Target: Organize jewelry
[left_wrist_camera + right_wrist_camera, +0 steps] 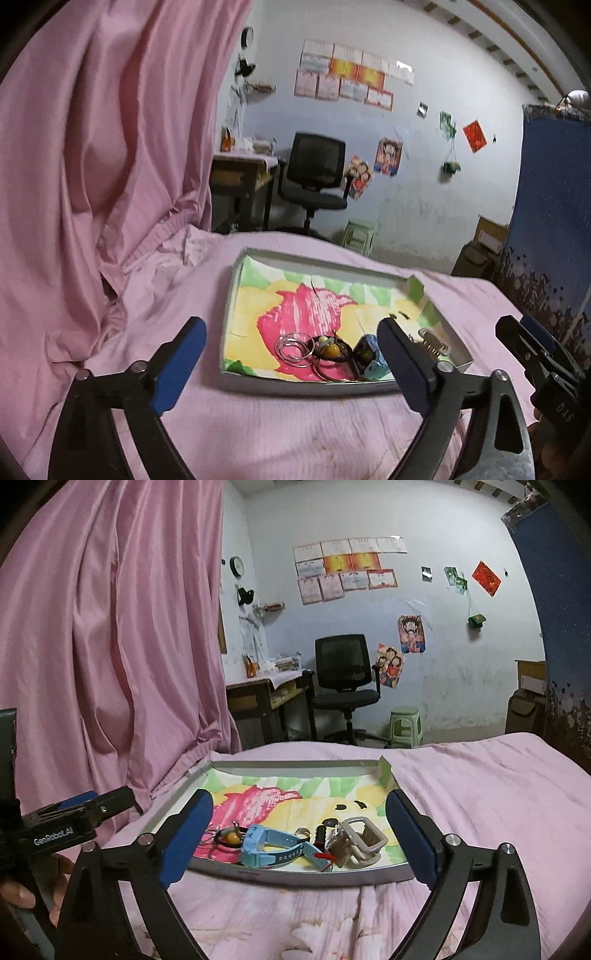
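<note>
A pink bed (461, 786) holds a flat box (295, 877) of jewelry. Near the box's front edge lie a blue watch (266, 843) and clear rings (293, 347). Left gripper (291, 354) and right gripper (299, 838) are wide open, empty. Sorting seems just starting; next, close on one piece.

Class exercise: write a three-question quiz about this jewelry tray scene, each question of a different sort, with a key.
1. True or false: the left gripper holds the blue watch.
2. Where do the clear rings lie? A) on the bedsheet B) in the tray C) on the chair
3. Fill in: both grippers' jaws stand ____.

Key: 1 false; 2 B; 3 open. The right gripper is empty too.
</note>
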Available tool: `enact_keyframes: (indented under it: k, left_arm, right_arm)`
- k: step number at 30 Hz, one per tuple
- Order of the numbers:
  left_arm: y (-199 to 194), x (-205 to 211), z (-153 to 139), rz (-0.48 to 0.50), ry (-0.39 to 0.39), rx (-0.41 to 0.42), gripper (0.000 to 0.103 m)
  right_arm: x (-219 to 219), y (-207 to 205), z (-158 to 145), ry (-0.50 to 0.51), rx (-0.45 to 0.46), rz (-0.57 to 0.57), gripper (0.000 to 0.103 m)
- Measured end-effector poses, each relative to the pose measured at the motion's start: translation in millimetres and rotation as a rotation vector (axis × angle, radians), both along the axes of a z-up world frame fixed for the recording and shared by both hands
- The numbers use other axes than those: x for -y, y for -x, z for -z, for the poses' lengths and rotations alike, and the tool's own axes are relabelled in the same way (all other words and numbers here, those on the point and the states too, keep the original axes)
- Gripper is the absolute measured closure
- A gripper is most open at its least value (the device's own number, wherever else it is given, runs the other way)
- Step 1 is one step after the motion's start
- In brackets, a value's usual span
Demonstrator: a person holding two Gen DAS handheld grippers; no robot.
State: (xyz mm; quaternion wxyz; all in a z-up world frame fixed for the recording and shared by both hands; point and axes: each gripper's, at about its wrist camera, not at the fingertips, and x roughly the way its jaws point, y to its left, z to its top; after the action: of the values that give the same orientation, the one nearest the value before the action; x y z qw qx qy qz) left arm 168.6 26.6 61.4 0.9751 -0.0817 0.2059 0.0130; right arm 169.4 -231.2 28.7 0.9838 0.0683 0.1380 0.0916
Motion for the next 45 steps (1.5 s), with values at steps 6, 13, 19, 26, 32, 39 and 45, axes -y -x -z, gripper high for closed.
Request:
enact_keyframes:
  k: [6,13,19,26,32,39,45]
  left_arm:
    - [36,-7,-9,-0.017,-0.016,0.080,0.002]
    - [79,-11,-8,-0.031,-0.044,0.123,0.001]
    - [114,-20,-2,-0.061,-0.022,0.150,0.001]
    - [143,-28,8,-0.076,-0.036,0.181,0.001]
    - [154,-30,17,-0.087,-0.024,0.179,0.001]
    - [158,-25,30,-0.071,-0.041,0.165,0.001]
    - [157,-19,44,-0.059,-0.053,0.141,0.000]
  right_arm:
    - [-1,28,-8,0.000,0.040,0.004,0.003]
    - [-5,64,-13,0.007,0.061,-0.002,0.002]
    - [-7,96,-10,0.017,0.068,-0.005,0.002]
    - [-5,122,-5,0.032,0.073,0.009,0.002]
    - [-6,137,-1,0.043,0.084,0.024,0.002]
    - [-8,142,11,0.072,0.075,0.040,0.002]
    - [-6,143,24,0.102,0.049,0.027,0.002]
